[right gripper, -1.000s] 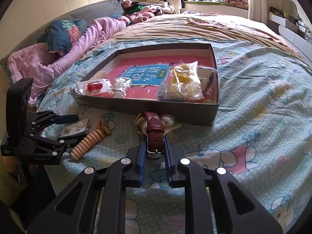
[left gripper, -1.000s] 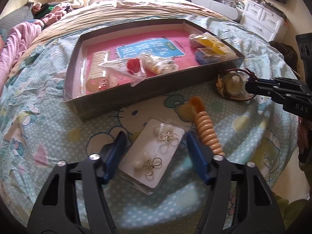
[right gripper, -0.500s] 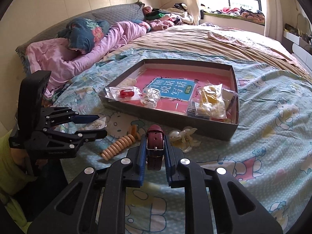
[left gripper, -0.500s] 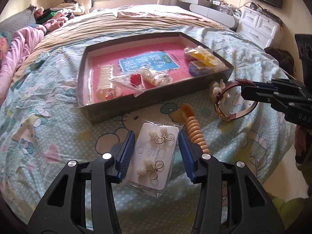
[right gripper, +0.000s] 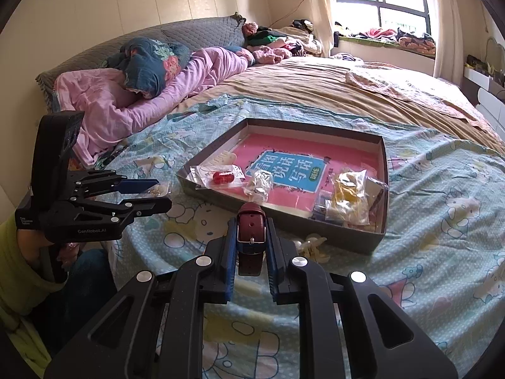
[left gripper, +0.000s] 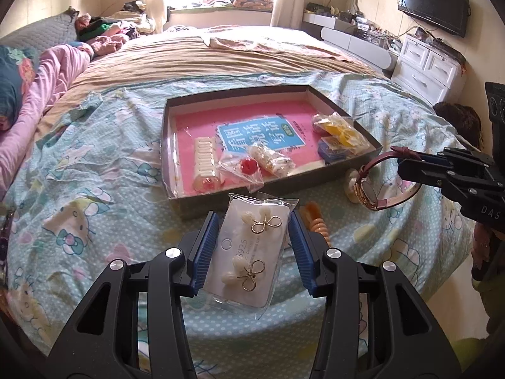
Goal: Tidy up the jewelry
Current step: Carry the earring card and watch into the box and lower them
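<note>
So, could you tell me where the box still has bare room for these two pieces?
The box is bare across its far pink half and around the blue label. Its near edge is crowded with bagged pieces, and the right corner holds the yellow bag.

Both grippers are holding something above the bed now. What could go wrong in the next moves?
The left gripper pinches the clear-bagged white earring card only by its edges, so the slick bag may slip out. The right gripper holds the dark red leather watch by its strap, so the heavy face hangs and could swing against the grey cardboard tray.
</note>
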Tool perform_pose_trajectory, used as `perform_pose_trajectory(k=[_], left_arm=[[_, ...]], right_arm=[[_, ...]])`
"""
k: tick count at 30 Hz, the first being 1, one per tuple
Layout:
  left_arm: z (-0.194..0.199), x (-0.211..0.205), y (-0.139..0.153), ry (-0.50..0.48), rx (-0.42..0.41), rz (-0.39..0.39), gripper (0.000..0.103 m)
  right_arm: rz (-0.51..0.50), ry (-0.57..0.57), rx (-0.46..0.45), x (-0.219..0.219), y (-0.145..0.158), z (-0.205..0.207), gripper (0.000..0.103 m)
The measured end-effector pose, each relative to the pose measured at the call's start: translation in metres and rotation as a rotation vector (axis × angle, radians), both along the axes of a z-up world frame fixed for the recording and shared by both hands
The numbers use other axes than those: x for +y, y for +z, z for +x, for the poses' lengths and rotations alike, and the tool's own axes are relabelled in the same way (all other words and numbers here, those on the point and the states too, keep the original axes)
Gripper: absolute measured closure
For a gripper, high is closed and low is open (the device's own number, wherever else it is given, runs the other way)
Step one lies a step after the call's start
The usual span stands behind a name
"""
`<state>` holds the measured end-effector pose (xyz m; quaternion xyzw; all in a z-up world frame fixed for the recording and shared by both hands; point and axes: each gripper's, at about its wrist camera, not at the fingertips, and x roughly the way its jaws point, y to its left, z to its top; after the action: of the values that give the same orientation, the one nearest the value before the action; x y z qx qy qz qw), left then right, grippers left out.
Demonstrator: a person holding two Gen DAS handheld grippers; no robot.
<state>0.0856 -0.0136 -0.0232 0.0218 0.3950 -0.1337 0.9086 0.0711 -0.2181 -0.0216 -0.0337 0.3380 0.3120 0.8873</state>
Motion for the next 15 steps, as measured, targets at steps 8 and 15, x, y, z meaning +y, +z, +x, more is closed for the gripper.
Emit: perform_pose_trajectory(k=[8,15], left_arm=[[0.011,0.011,0.010,0.042,-0.008,-0.018,0.065],[0.026,0.012,0.022,0.049,-0.035,-0.012,0.065]], right_arm=[[0.018,0.003,-0.027,0.003,0.010,0.009,0.087],[0.026,0.001,-0.051,0.005,0.018,0.023,0.087]])
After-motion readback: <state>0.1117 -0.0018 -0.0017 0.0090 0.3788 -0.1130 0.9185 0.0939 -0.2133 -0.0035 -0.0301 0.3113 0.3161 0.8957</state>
